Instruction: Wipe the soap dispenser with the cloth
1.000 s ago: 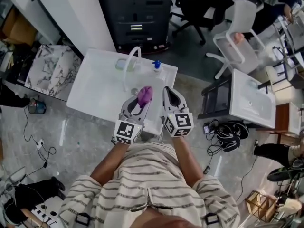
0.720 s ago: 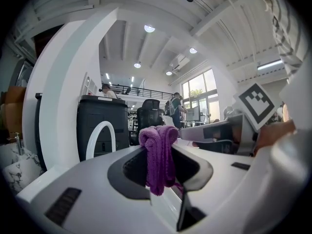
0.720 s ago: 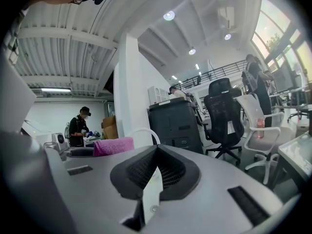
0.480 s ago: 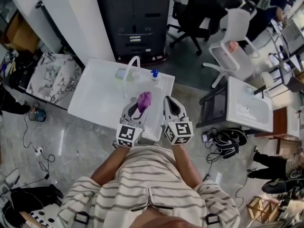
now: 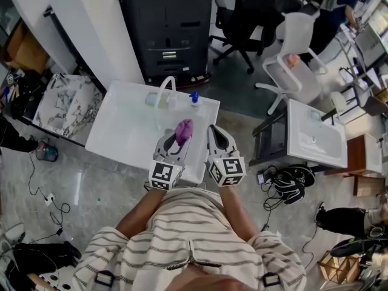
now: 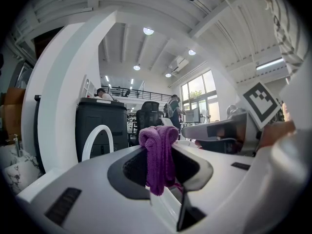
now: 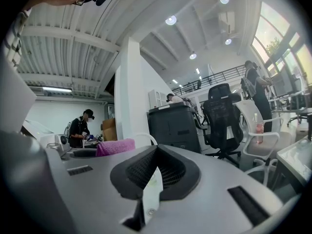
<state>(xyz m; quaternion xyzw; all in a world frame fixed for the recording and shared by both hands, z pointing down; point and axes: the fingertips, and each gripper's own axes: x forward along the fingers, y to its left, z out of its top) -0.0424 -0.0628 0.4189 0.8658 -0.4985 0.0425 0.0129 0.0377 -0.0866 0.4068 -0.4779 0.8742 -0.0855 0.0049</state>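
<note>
The soap dispenser (image 5: 194,99), a small pale bottle with a blue pump, stands at the back right of the white sink unit (image 5: 115,132), beside the white arched faucet (image 5: 162,88). My left gripper (image 5: 176,139) is shut on a purple cloth (image 5: 183,128) that sticks up bunched between its jaws (image 6: 158,152). It hovers over the sink's near edge, short of the dispenser. My right gripper (image 5: 216,133) is next to it on the right, its jaws shut with nothing between them (image 7: 155,167). The right gripper view shows the cloth (image 7: 114,146) at left.
A pale green object (image 5: 153,99) lies left of the faucet. A black cabinet (image 5: 170,29) stands behind the sink, a white pillar (image 5: 91,23) to its left. A second white sink unit (image 5: 315,132) and office chairs (image 5: 291,59) are at right. Cables lie on the floor.
Both grippers have hardly shifted over the sink's near edge, and the cloth stays clamped in the left one. The head camera has tilted a little.
</note>
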